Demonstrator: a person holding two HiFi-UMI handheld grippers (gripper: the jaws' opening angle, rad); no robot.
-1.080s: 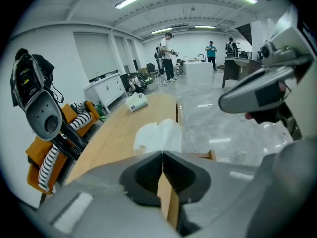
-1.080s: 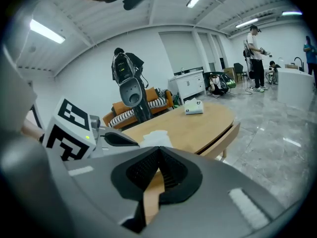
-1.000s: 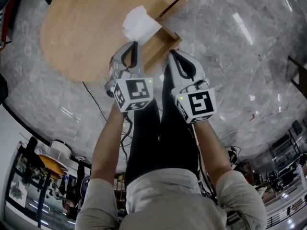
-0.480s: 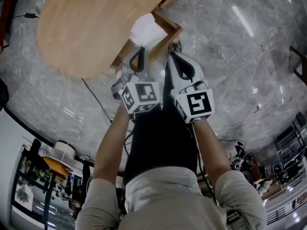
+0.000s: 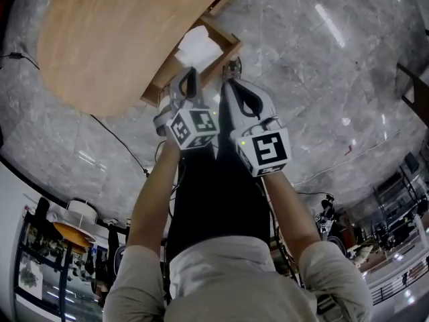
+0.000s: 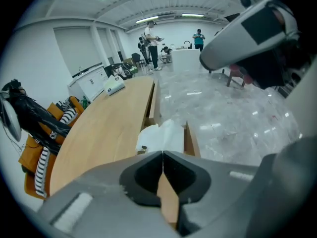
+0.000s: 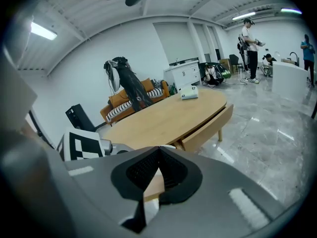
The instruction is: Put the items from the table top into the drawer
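Drawer pulled out from under edge of oval wooden table, standing open. White crumpled bundle lying inside drawer; looks like tissue or thin cloth, material not certain. Probably very light and soft, squashes under a pinch, not fragile, not slippery. Best taken at a raised fold on top with a gentle squeeze. Left gripper just in front of drawer, jaws pressed together, nothing pinched. Right gripper close beside it, tips together too, empty. Small white box at far end of table, well apart.
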